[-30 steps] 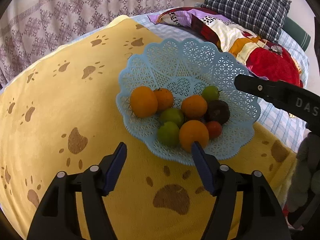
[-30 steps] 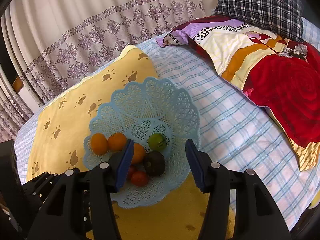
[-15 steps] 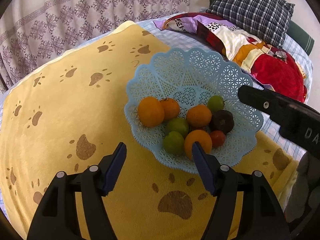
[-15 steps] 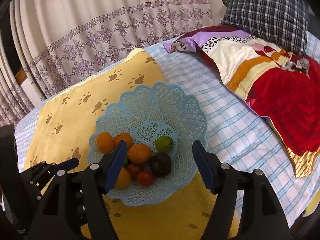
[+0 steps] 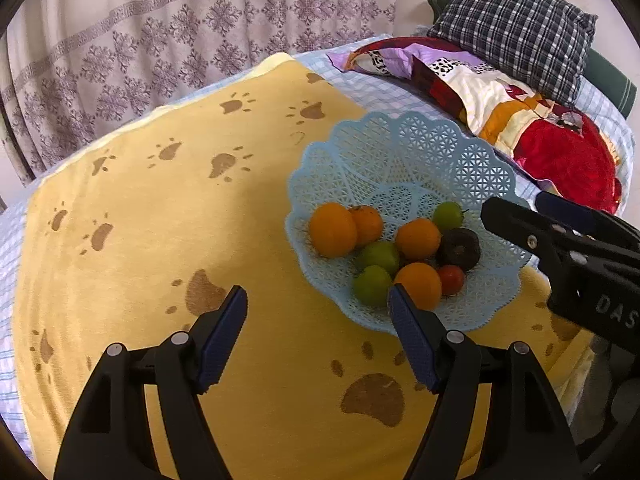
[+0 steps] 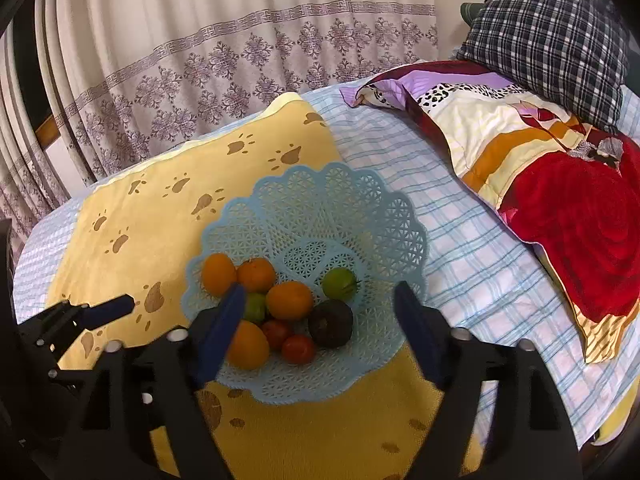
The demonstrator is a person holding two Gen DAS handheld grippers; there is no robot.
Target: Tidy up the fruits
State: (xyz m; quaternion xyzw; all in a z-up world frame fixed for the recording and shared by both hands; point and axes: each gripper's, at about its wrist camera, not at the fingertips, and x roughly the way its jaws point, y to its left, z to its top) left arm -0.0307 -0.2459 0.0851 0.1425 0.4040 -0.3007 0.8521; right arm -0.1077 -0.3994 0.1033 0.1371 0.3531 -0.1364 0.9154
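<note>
Nine or so fruits (image 5: 416,240) sit in our blue basket (image 5: 400,152). Left wrist: left gripper (image 5: 316,308), just widened and empty, hangs left of it. Right wrist: right gripper (image 6: 320,304), just opened with nothing between, frames the dark fruit (image 6: 331,323), so it's nearer.

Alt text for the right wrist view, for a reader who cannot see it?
A pale blue lattice basket holds oranges, green fruits, red tomatoes and one dark fruit, seen past the open, empty right gripper, whose jaws have just been opening. It sits on a yellow paw-print blanket on a bed.
</note>
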